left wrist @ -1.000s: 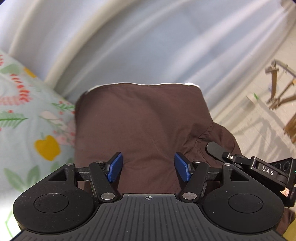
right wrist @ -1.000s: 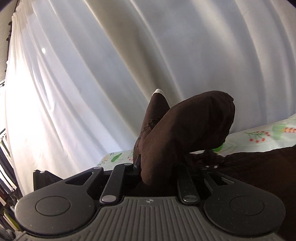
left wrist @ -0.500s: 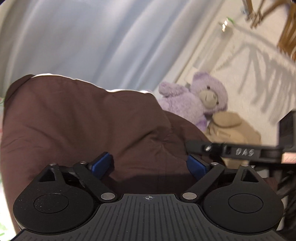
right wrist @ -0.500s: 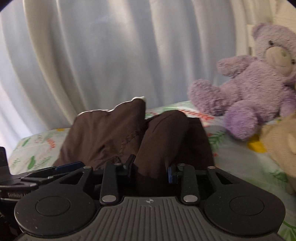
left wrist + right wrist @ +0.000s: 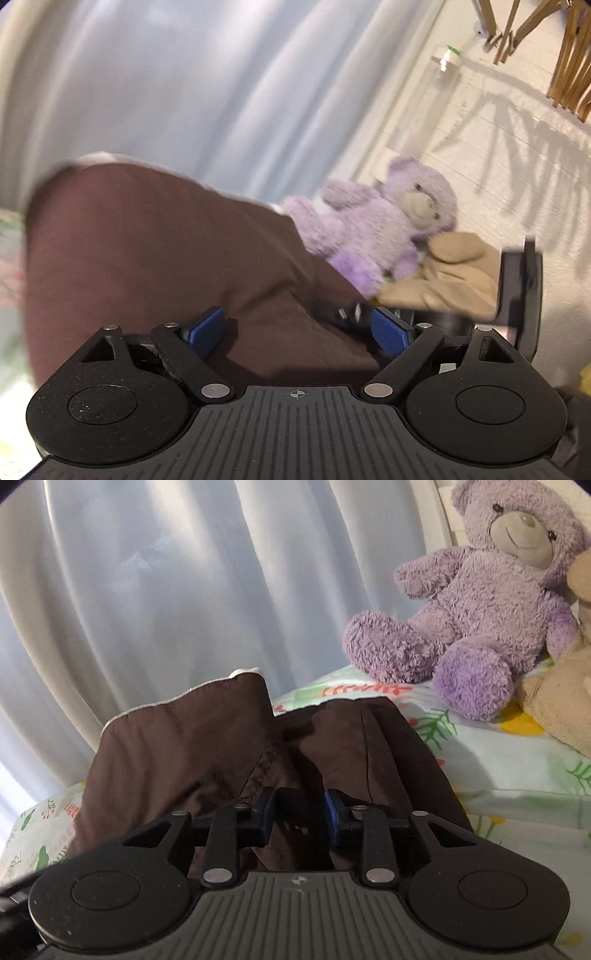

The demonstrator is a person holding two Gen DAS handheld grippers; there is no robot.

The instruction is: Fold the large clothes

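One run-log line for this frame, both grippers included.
left gripper: open over brown garment | right gripper: jaws closing, garment fold between | surface: floral sheet

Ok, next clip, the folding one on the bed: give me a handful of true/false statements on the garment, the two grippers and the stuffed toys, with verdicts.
1. The left gripper stands wide open, its blue pads clear of the brown garment. True.
2. The right gripper has nothing between its fingers. False: a fold of the brown garment sits between them, and the jaws are closing.
3. A purple teddy bear sits on the floral bedsheet, beyond the garment. True.
4. The purple teddy bear lies on top of the brown garment. False: it sits apart from it, on the sheet.
5. A tan stuffed toy lies beside the purple bear. True.
6. The backdrop is a dark wooden wardrobe. False: it is a pale curtain.
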